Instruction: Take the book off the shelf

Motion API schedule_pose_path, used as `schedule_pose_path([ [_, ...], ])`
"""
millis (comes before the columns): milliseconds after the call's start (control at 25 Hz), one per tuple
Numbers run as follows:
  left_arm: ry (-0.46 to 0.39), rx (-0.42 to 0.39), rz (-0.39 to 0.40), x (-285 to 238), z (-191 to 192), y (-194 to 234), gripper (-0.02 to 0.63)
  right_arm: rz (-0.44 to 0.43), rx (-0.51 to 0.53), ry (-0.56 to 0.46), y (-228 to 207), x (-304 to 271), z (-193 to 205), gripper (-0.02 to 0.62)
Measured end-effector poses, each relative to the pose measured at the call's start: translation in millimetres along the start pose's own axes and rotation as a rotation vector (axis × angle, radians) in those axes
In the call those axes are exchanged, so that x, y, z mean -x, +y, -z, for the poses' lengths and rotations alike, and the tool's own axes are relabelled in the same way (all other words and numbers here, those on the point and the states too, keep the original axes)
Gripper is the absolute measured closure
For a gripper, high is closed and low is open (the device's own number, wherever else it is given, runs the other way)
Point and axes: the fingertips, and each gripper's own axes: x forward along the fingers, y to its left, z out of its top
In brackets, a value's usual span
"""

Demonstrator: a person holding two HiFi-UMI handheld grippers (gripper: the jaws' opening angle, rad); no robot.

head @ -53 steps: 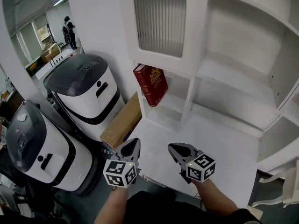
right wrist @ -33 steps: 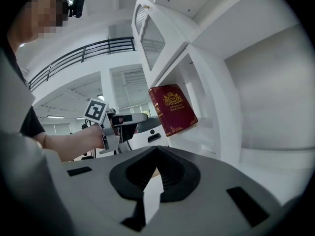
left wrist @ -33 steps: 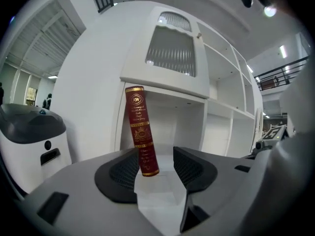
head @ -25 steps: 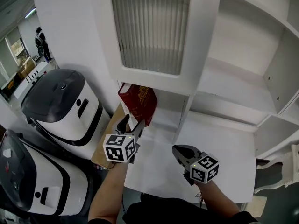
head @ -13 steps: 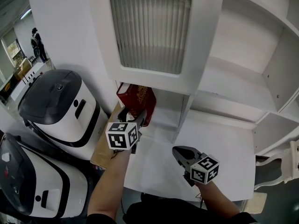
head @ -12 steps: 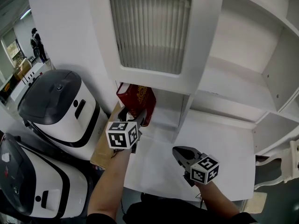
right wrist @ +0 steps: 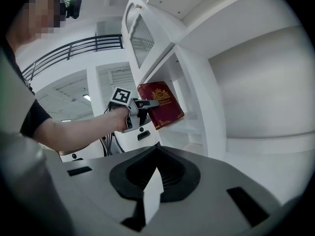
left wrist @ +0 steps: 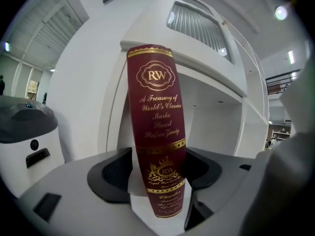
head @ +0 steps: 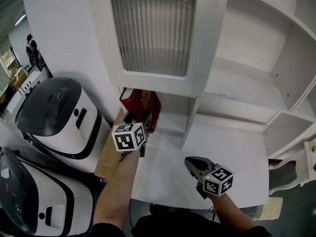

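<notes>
- Units [head: 49,107], white w/ dark tops: well left of book [head: 140,102], off the shelf [head: 237,83].
- Box [head: 109,152], cardboard: below-left of book, against shelf's side.
- L gripper [head: 139,119]: right at book, straight in front of its spine. Jaws sit astride the lower spine w/ pads against both covers, so it looks pinched; no gap shows in L gripper view.
- Book: red, gold print, standing in the bay under the ribbed door [head: 150,28]. Long axis roughly upright w/ slight tilt. Spine faces out at L gripper, so jaws span the book's thickness.
- Judgement: grip looks made, pull-out not yet done. Next move prob. straight back along the gripper's line, out of the bay. Door frame just above book leaves little headroom, so lifting high risks a knock.
- R gripper [head: 194,163]: well right of book and nearer the person, over the ledge [head: 232,147]. Jaws pressed together, nothing btwn them. L is plainly the nearer hand.
</notes>
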Motion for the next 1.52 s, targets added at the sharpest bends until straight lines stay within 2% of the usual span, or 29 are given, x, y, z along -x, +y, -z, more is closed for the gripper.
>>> schedule_pose_path([
  [120,-0.01,-0.019,0.016,0.2,0.7,-2.5,0.318,0.017,-0.007,-0.006,3.6,5.2,2.2,0.581],
  [160,-0.011,-0.029,0.025,1.2,1.6,-4.6,0.353,0.024,-0.009,-0.006,5.4,6.7,3.6,0.581],
  [240,-0.011,-0.038,0.042,4.3,3.2,-8.4,0.366,0.037,-0.015,-0.005,9.1,8.8,6.9,0.581],
  [640,-0.045,-0.045,0.116,40.2,3.7,-13.9,0.38,0.064,-0.032,-0.008,33.9,5.6,15.5,0.581],
  [960,-0.068,-0.105,0.089,96.0,12.6,-37.9,0.383,0.027,-0.015,-0.032,38.0,37.7,16.5,0.581],
  [1200,-0.112,-0.122,0.037,129.3,19.6,-89.1,0.385,0.025,-0.019,-0.04,13.8,106.8,34.2,0.581],
  [1320,-0.142,-0.104,0.036,144.0,26.5,-132.8,0.385,0.033,-0.035,-0.043,-0.5,147.7,47.8,0.581],
  [1520,-0.143,-0.127,0.057,157.0,46.0,-209.8,0.385,0.04,-0.046,-0.058,-20.0,211.7,65.5,0.581],
])
